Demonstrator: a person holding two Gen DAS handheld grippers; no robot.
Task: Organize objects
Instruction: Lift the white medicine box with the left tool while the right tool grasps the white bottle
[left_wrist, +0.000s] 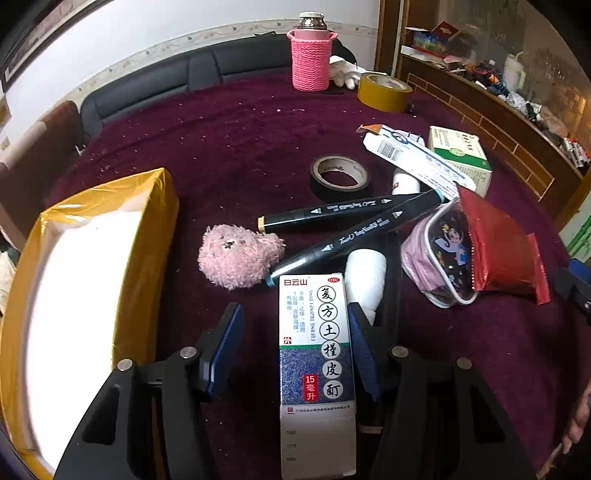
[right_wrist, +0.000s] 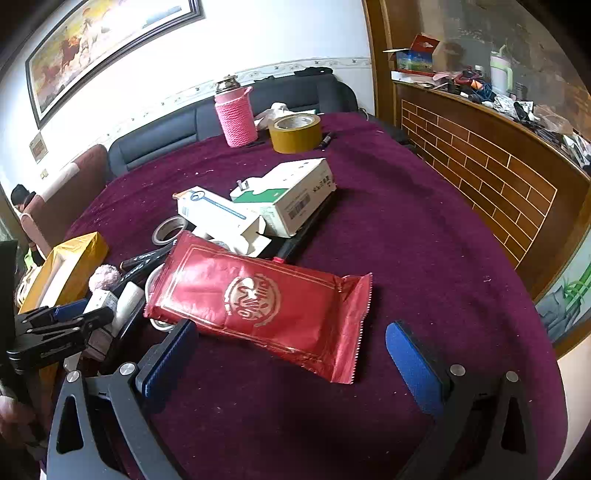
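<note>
A small blue-and-white medicine box (left_wrist: 316, 365) lies between the fingers of my left gripper (left_wrist: 295, 317). The jaws are open; the right pad touches the box's side, the left pad stands apart. It also shows in the right wrist view (right_wrist: 99, 301). A yellow open box (left_wrist: 85, 280) with a white inside stands to the left. My right gripper (right_wrist: 291, 343) is open and empty, just in front of a red foil packet (right_wrist: 258, 299) that lies flat on the purple cloth (right_wrist: 406, 240).
Near the medicine box lie a pink plush toy (left_wrist: 236, 256), two black markers (left_wrist: 351, 210), a black tape roll (left_wrist: 340, 177), a pink pouch (left_wrist: 436, 258), white cartons (right_wrist: 284, 199), a yellow tape roll (right_wrist: 295, 133) and a pink knitted flask (right_wrist: 234, 112). A brick-patterned counter (right_wrist: 480, 173) runs along the right.
</note>
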